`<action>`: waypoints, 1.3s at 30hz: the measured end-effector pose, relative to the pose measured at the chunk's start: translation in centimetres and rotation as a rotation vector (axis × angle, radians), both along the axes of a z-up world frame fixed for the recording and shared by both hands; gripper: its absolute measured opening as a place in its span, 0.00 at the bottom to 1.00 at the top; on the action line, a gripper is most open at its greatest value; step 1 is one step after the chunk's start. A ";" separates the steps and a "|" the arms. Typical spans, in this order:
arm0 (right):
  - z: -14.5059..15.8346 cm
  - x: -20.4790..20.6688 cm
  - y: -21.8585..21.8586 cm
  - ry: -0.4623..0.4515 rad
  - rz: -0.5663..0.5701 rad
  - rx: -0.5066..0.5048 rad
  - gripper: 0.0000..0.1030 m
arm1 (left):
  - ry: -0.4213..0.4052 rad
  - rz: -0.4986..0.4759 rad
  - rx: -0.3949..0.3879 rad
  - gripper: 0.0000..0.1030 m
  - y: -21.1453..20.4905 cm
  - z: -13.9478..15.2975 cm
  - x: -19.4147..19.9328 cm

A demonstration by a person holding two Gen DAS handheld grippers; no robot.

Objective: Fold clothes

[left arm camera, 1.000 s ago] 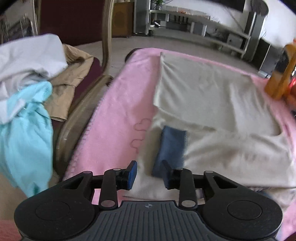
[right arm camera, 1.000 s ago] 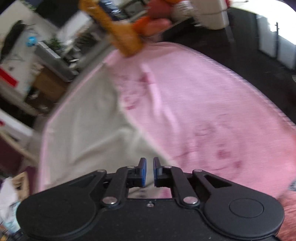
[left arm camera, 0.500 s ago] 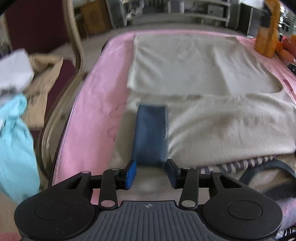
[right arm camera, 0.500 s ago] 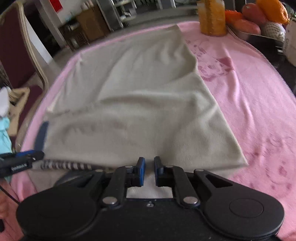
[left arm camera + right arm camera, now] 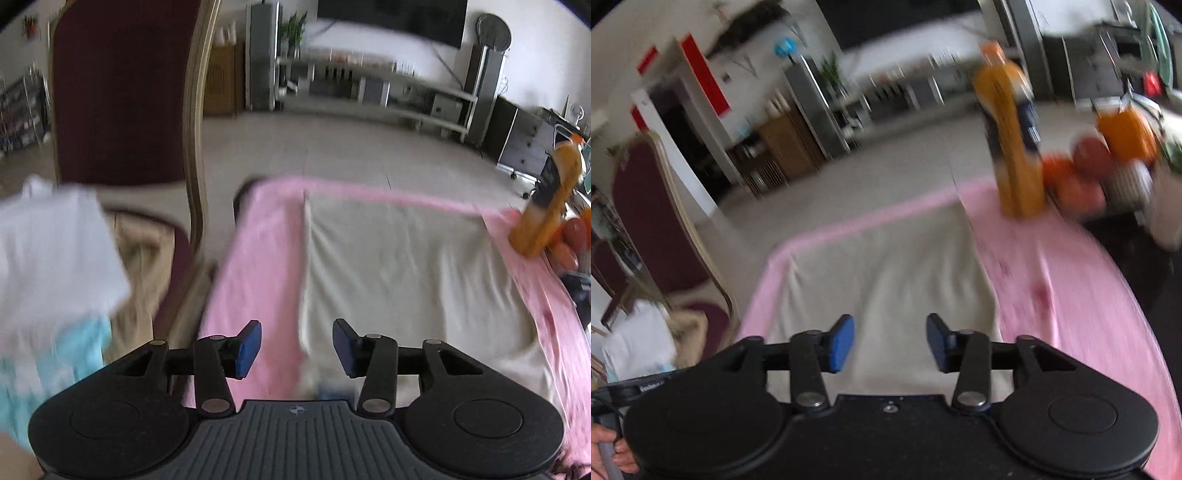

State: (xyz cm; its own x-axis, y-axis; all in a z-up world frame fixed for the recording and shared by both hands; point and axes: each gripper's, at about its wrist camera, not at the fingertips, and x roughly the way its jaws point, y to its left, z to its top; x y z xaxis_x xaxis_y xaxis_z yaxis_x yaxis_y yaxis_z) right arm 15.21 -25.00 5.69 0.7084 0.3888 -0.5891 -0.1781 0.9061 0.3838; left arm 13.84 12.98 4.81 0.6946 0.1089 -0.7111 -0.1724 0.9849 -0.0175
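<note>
Beige garment (image 5: 399, 280) lies flat on the pink blanket (image 5: 255, 266) covering the desk, roughly rectangular, its far edge near the blanket's far edge. Orange bottle (image 5: 1012, 147) and fruit (image 5: 1082, 173) stand just beyond the garment's far right corner. A chair (image 5: 122, 92) with a heap of other clothes (image 5: 55, 266) sits off the garment's left side.

Left tool (image 5: 297, 347) is spread wide, empty, hovering over the garment's left edge. Right tool (image 5: 890, 343) is also wide, empty, above the garment's near part. A dark blue bit shows at the garment's near left corner, too blurred to identify.

Handling judgement: soft, light, limp cloth; it will sag and drag on the fuzzy blanket, not slip. Pinch at corners or along an edge, one tool per side, so it lifts evenly. A flat rectangle fits either a half-done fold or a finished one.
</note>
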 end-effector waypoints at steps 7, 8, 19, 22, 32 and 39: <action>-2.3 10.1 1.8 -0.027 -0.025 -0.073 0.47 | 0.018 0.005 0.036 0.47 0.6 -2.2 10.5; -3.2 11.6 2.1 -0.022 -0.032 -0.089 0.47 | 0.032 0.007 0.036 0.47 0.7 -3.0 12.1; -12.2 26.6 4.1 0.009 -0.119 -0.219 0.45 | 0.086 0.003 -0.033 0.49 3.6 -11.0 26.3; -14.1 29.4 3.9 0.017 -0.148 -0.224 0.34 | 0.078 -0.042 -0.037 0.49 3.4 -12.4 28.6; -18.7 34.4 2.3 0.084 -0.185 -0.187 0.27 | 0.028 -0.099 -0.048 0.29 2.7 -15.3 31.8; -16.6 32.6 2.4 -0.038 -0.160 -0.174 0.06 | -0.084 -0.094 0.084 0.03 0.4 -12.7 29.7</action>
State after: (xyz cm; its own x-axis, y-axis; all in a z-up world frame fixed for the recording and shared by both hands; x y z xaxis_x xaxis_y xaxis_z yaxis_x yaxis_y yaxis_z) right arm 47.84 -22.55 -10.88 0.7759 0.1647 -0.6090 -0.0380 0.9758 0.2155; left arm 43.56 13.41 -7.93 0.7611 0.0972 -0.6414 -0.0808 0.9952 0.0550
